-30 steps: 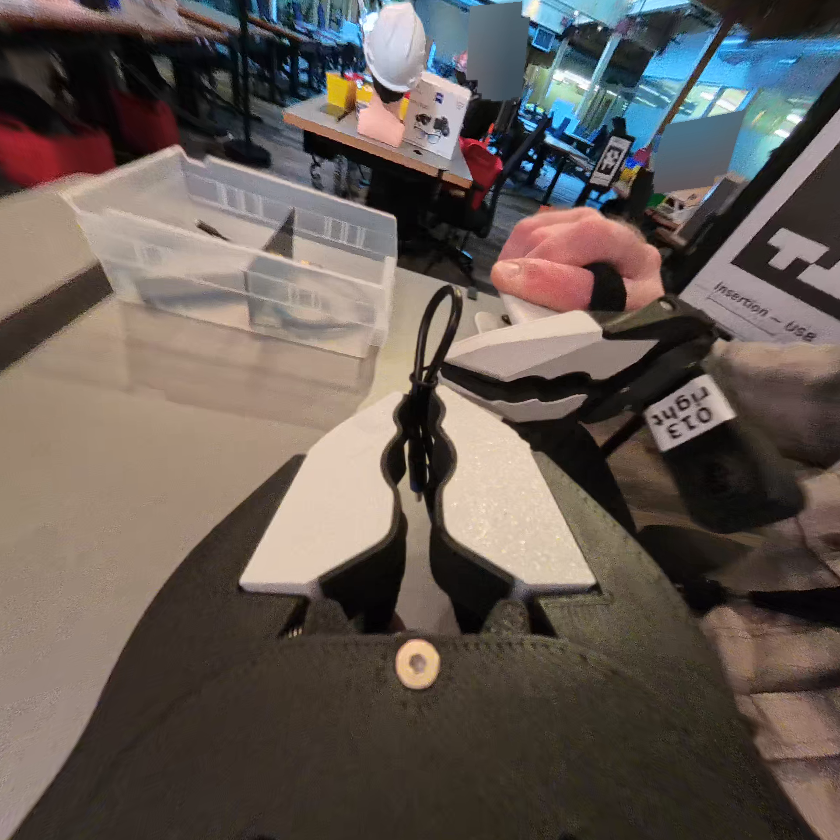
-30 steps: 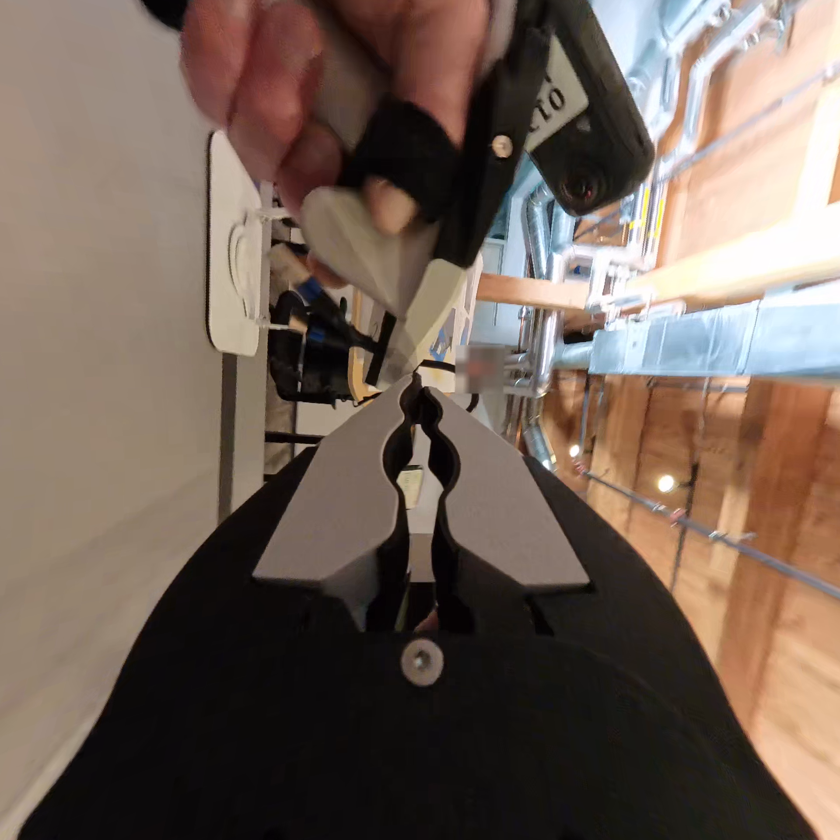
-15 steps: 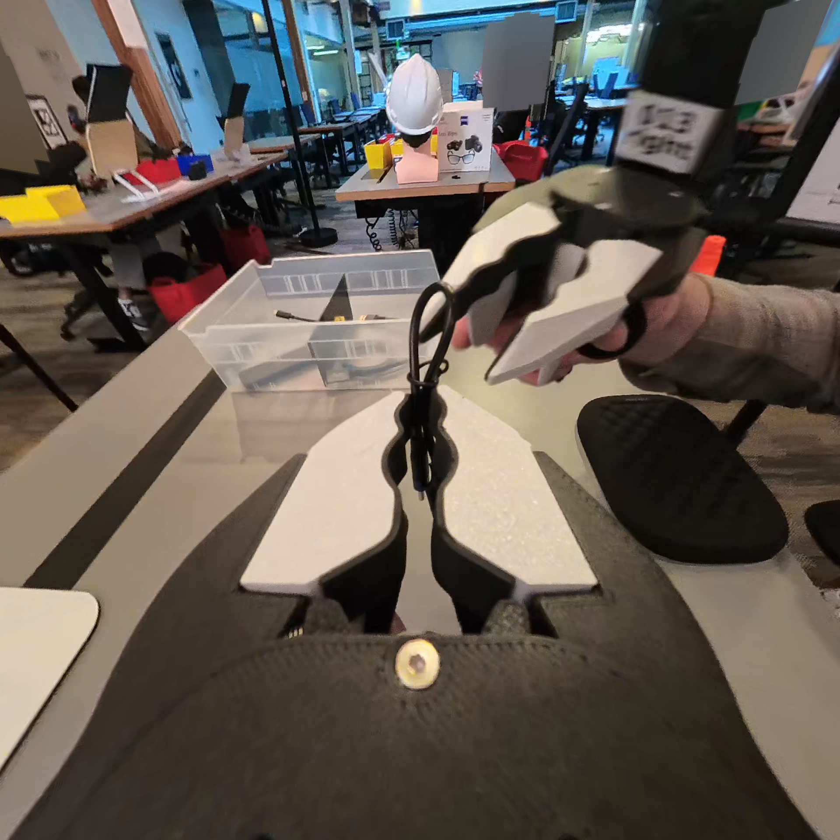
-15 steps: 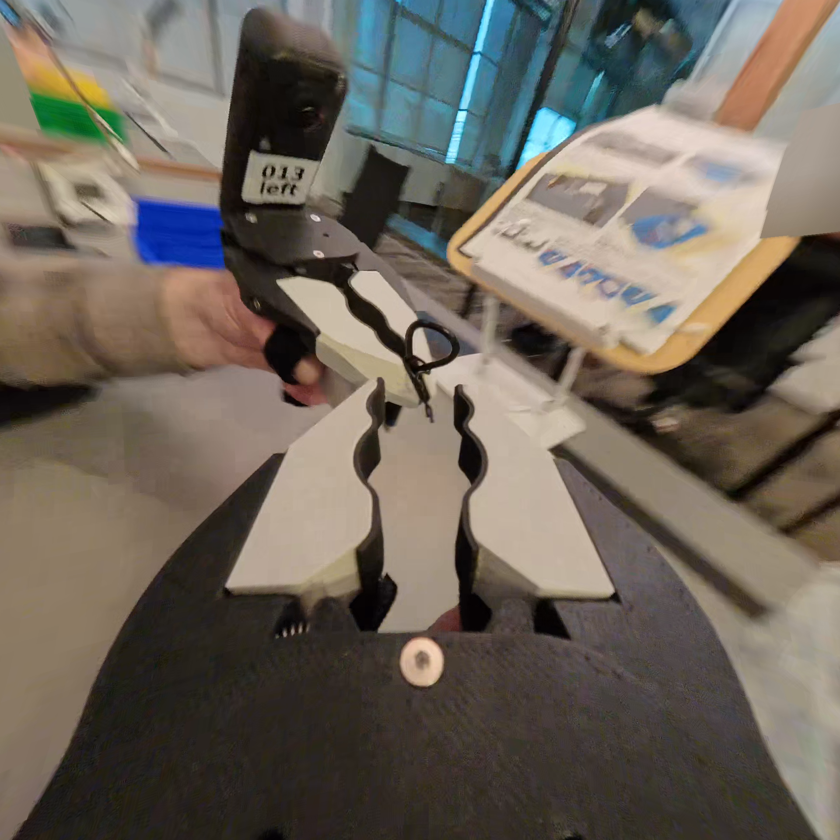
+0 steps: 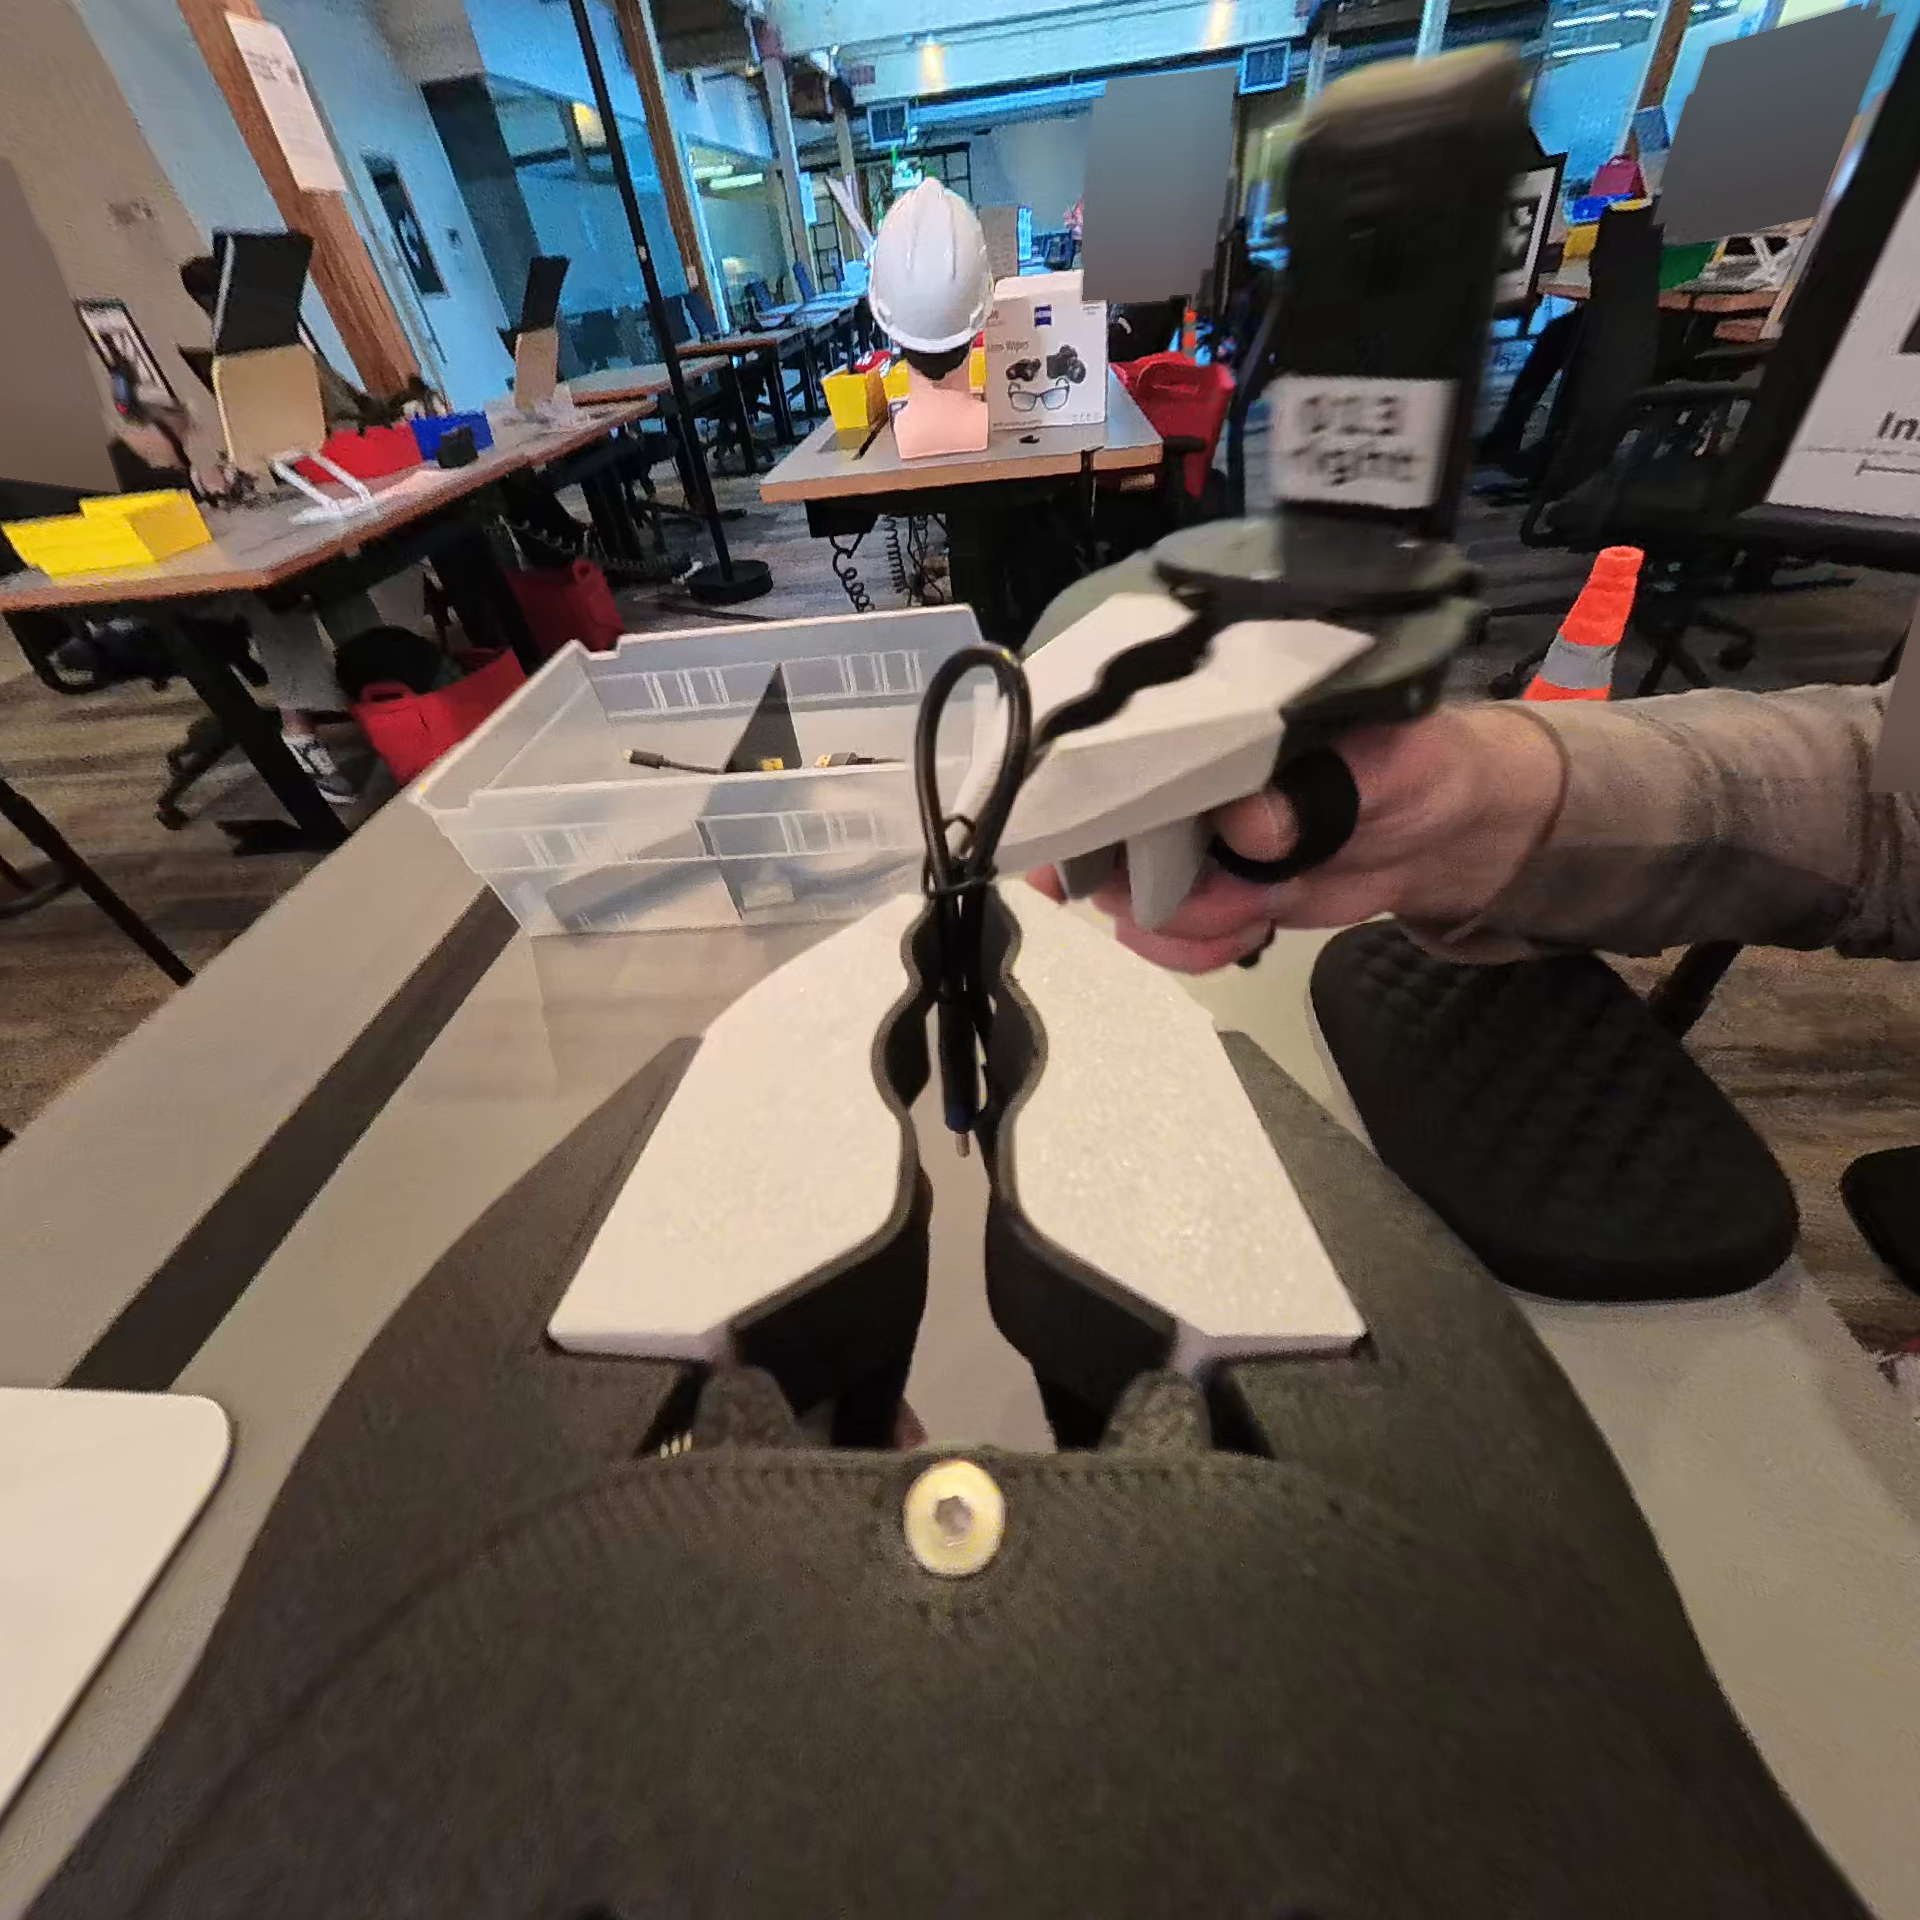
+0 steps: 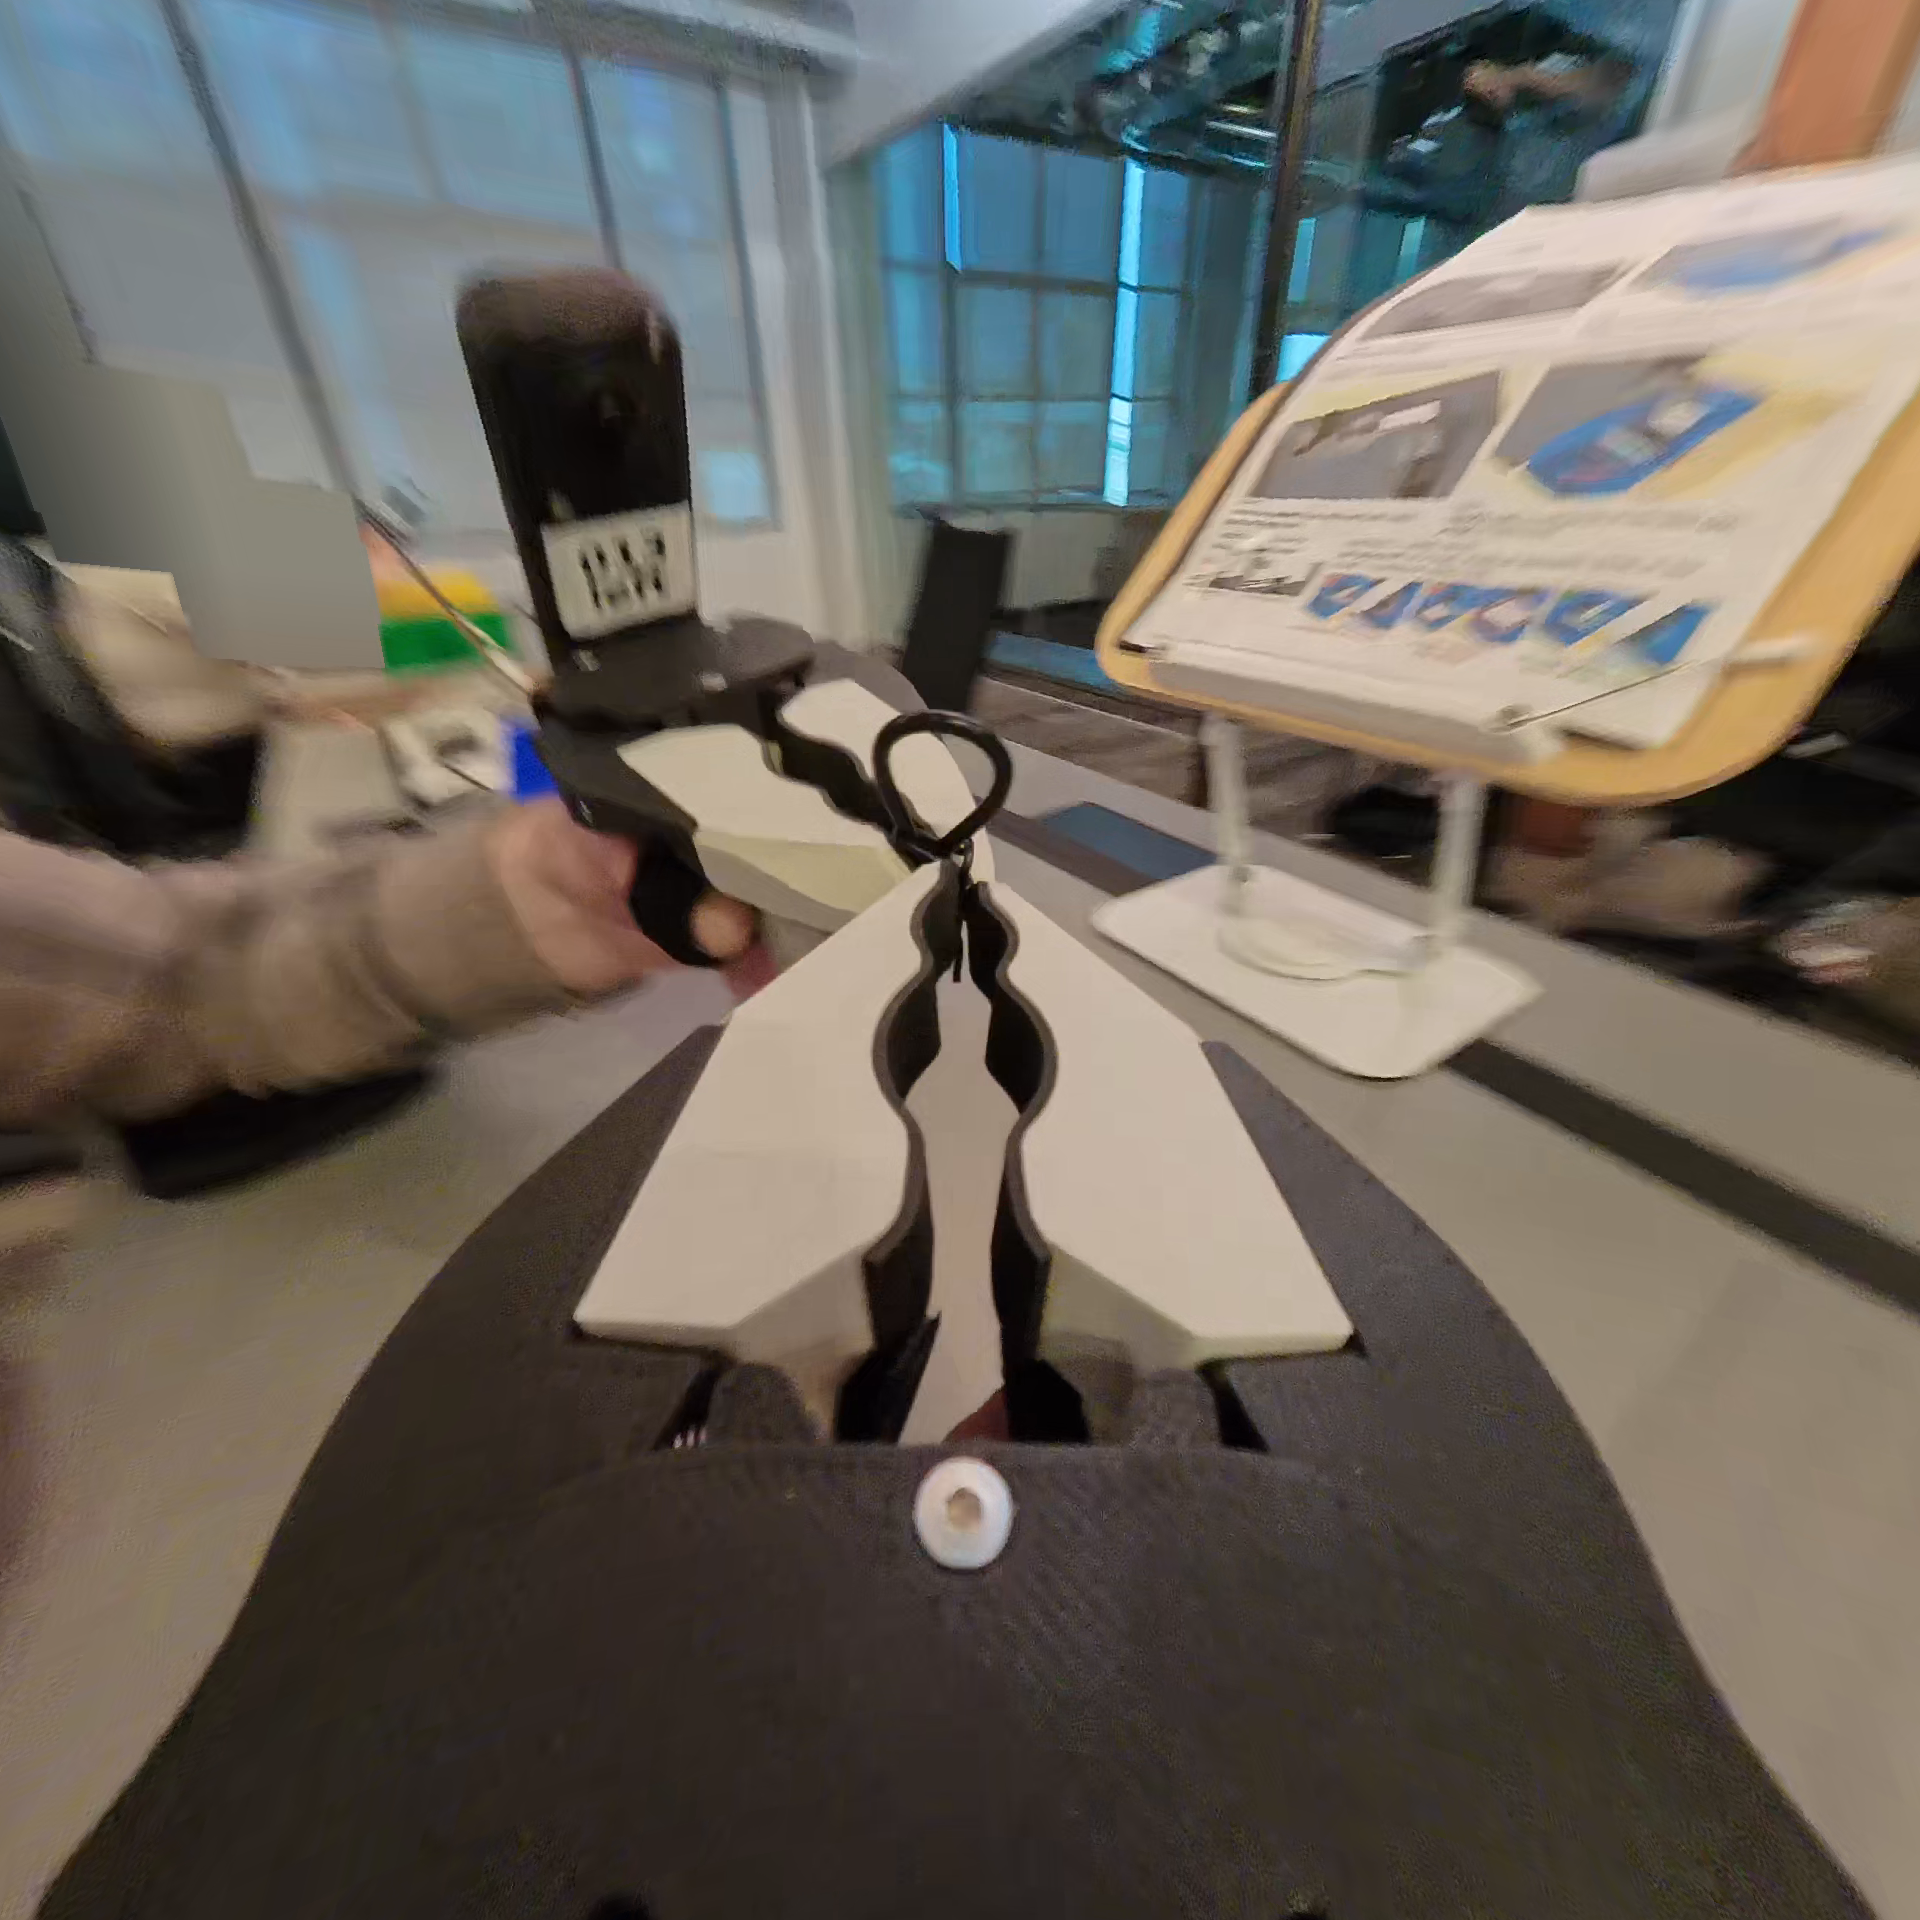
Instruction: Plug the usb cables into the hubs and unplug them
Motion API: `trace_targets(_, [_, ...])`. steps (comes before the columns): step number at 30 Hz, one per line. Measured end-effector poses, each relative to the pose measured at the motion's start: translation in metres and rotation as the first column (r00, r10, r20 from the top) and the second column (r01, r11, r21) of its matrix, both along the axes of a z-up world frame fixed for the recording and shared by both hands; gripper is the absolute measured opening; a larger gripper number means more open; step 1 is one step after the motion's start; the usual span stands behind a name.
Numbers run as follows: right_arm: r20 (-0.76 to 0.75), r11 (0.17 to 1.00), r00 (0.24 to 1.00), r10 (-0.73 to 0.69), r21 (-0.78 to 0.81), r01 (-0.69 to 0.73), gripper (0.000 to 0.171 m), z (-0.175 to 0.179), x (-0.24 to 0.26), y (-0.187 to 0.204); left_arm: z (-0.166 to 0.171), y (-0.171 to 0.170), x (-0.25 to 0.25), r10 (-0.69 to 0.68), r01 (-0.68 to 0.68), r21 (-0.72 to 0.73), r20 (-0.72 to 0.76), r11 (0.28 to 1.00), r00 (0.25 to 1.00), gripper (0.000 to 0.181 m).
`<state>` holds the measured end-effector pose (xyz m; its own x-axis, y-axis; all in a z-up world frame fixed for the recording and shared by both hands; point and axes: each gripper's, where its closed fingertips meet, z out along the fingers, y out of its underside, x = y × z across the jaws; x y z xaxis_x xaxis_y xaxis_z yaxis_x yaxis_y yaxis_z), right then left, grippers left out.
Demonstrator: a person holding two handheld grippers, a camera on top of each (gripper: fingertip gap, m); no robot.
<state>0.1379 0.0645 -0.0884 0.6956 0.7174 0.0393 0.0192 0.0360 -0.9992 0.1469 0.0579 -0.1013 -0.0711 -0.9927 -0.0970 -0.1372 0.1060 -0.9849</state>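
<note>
You're pinching bundled USB cable (image 5: 961,987) in left tool (image 5: 961,914); right tool (image 6: 951,883) closing on its loop. No hub visible, plugging not yet started.

Your grey table (image 5: 260,1049) runs out into an open workshop hall. Past its far edge: wood-plank floor (image 5: 125,717), rows of workbenches (image 5: 312,540), one bench (image 5: 966,473) carrying a white hard hat (image 5: 928,265) on a pink bust. Timber post (image 5: 301,197) at left, orange traffic cone (image 5: 1590,629) at right, black chair seat (image 5: 1538,1101) close by. Tall gridded windows (image 6: 997,343) give cool blue daylight. A document stand (image 6: 1320,956) sits on the table.
</note>
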Motion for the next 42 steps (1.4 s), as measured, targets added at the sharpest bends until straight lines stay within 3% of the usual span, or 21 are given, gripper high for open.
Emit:
trace_targets(2, [0.24,0.979,0.958,-0.156,0.163,0.119,0.0,-0.002,0.003,0.004,-0.002,0.004,0.001,0.013,-0.013,-0.058,-0.002,0.998,1.0,0.006])
trace_targets(3, [0.365,0.949,0.897,-0.251,0.275,0.153,0.0,-0.003,0.004,0.005,-0.002,0.006,0.001,0.014,-0.014,-0.108,-0.004,0.994,1.0,0.006])
trace_targets(4, [0.514,0.887,0.767,-0.385,0.435,0.154,0.0,-0.004,0.006,0.007,-0.004,0.008,0.001,0.014,-0.017,-0.16,-0.018,0.987,1.0,0.005])
trace_targets(5, [0.63,0.786,0.549,-0.55,0.612,0.086,0.0,-0.006,0.008,0.009,-0.006,0.01,0.001,0.017,-0.022,-0.204,-0.028,0.979,0.999,0.005])
trace_targets(6, [0.657,0.679,0.305,-0.689,0.733,-0.045,0.0,-0.007,0.008,0.01,-0.01,0.013,0.002,0.021,-0.033,-0.255,-0.047,0.967,0.999,0.005])
trace_targets(7, [0.648,0.629,0.155,-0.746,0.762,-0.157,0.0,-0.011,0.006,0.011,-0.015,0.016,0.001,0.02,-0.041,-0.302,-0.071,0.953,0.997,0.005])
trace_targets(11, [0.639,0.605,-0.068,-0.766,0.681,-0.412,0.0,-0.03,0.01,0.017,-0.035,0.02,0.005,0.006,-0.064,-0.428,-0.135,0.902,0.991,0.005])
trace_targets(13, [0.627,0.586,-0.097,-0.773,0.647,-0.487,0.0,-0.033,0.011,0.017,-0.037,0.02,0.006,0.006,-0.064,-0.42,-0.138,0.905,0.99,0.005])
trace_targets(15, [0.648,0.602,-0.076,-0.758,0.65,-0.463,0.0,-0.029,0.013,0.017,-0.036,0.02,0.007,0.019,-0.067,-0.372,-0.129,0.926,0.991,0.005])
trace_targets(16, [0.676,0.624,-0.024,-0.737,0.666,-0.409,0.0,-0.026,0.013,0.016,-0.032,0.02,0.007,0.027,-0.064,-0.327,-0.117,0.943,0.993,0.005])
trace_targets(18, [0.766,0.735,0.177,-0.619,0.643,-0.213,0.015,-0.023,0.016,0.014,-0.026,0.024,0.003,0.066,-0.088,-0.234,-0.103,0.968,0.993,0.005])
trace_targets(20, [0.769,0.85,0.446,-0.458,0.525,-0.033,0.029,-0.02,0.016,0.007,-0.018,0.024,0.0,0.074,-0.083,-0.149,-0.063,0.985,0.995,0.005])
trace_targets(23, [0.454,0.966,0.871,-0.186,0.246,0.078,0.031,-0.004,0.008,-0.007,-0.008,0.015,0.0,0.036,-0.036,-0.046,0.002,0.998,0.999,0.006])
trace_targets(25, [0.148,0.999,0.989,-0.023,0.03,0.019,0.028,0.001,0.006,-0.009,-0.005,0.009,0.0,0.017,-0.018,0.041,0.027,0.999,0.999,0.006])
trace_targets(30, [-0.206,0.972,0.97,0.128,-0.169,-0.164,0.03,-0.003,0.005,-0.01,0.004,-0.002,-0.001,-0.011,-0.005,0.155,0.104,0.988,0.995,0.006])
trace_targets(35, [-0.302,0.956,0.94,0.157,-0.193,-0.222,0.015,-0.004,-0.004,-0.011,0.003,-0.003,0.001,0.018,-0.048,0.283,0.107,0.958,0.994,0.006])
trace_targets(42, [-0.365,0.958,0.921,0.132,-0.191,-0.213,0.01,-0.002,-0.001,-0.009,0.004,-0.002,0.002,0.069,-0.107,0.412,0.107,0.905,0.992,0.006])
